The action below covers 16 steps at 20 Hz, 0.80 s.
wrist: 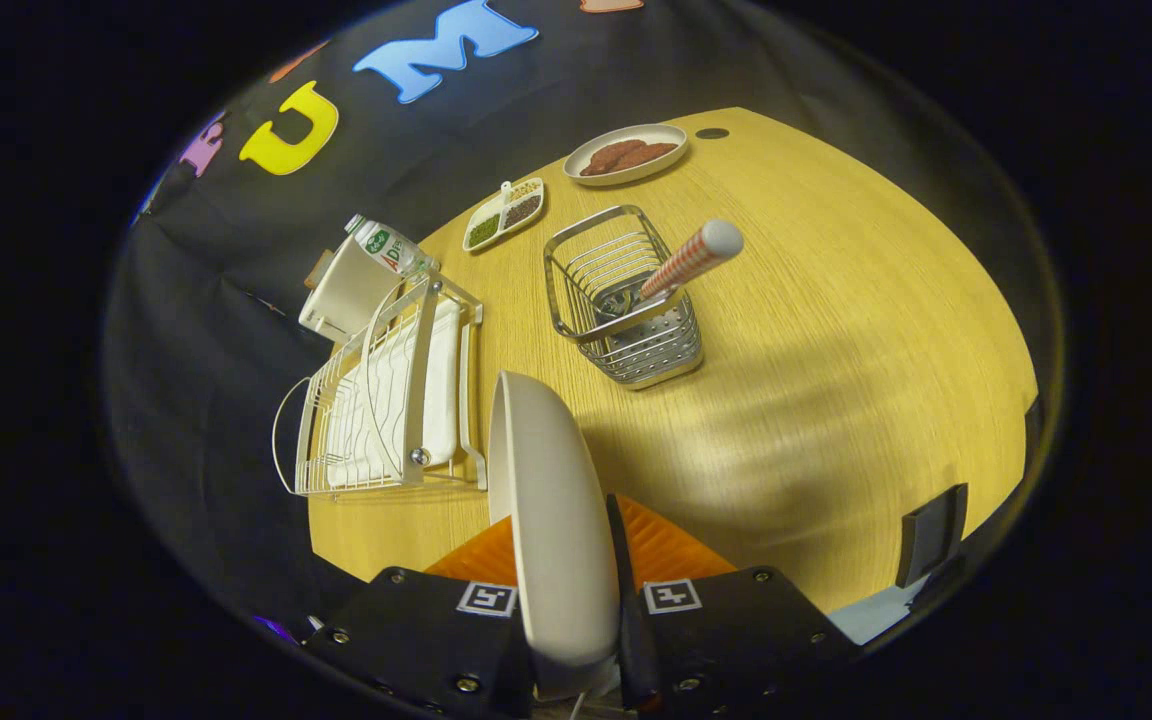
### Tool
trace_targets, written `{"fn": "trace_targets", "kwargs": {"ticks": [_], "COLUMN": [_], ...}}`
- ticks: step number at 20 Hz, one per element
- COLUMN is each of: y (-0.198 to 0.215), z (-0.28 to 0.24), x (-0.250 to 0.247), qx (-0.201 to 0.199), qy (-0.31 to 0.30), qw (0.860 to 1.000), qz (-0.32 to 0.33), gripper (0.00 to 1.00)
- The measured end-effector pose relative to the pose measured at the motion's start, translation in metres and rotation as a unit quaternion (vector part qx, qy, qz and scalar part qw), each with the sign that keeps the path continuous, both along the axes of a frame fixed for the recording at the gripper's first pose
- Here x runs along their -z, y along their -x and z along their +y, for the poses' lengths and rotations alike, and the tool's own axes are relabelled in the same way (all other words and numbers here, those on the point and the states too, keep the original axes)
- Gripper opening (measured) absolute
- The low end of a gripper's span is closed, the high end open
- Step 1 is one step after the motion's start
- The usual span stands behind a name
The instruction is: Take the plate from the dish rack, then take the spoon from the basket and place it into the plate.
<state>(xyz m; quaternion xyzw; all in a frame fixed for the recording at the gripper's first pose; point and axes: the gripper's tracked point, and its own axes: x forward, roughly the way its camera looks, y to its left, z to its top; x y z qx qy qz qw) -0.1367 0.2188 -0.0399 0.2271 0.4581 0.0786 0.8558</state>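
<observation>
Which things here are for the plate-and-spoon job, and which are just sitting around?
For the job: plate, held on edge between the gripper fingers; dish rack; basket; spoon standing in it.

Just sitting around: bottle, divided dish, plate of food.

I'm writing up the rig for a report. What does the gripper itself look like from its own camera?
The gripper has a black, blocky body on either side, studded with small metal screws. Each half carries a square black-and-white marker tag near its inner edge. The inner faces of its fingers are ribbed.
</observation>
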Motion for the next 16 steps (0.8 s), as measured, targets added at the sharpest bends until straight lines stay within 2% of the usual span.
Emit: {"fn": "trace_targets", "kwargs": {"ticks": [4,7,9,10,12,16], "y": [0.002,-0.001,-0.001,0.001,0.001,0.004], "z": [0.004,-0.005,-0.02,-0.029,-0.044,-0.059], "x": [0.024,0.035,0.035,0.032,0.033,0.033], "qx": [-0.017,-0.018,-0.028,-0.036,-0.048,-0.035], "qy": [-0.068,-0.081,-0.044,-0.015,0.021,0.016], "qw": [0.998,0.997,0.998,0.998,0.997,0.998], "qz": [0.007,0.0,-0.026,-0.039,-0.053,-0.056], "gripper": [0.32,0.32,0.34,0.42,0.52,0.52]}}
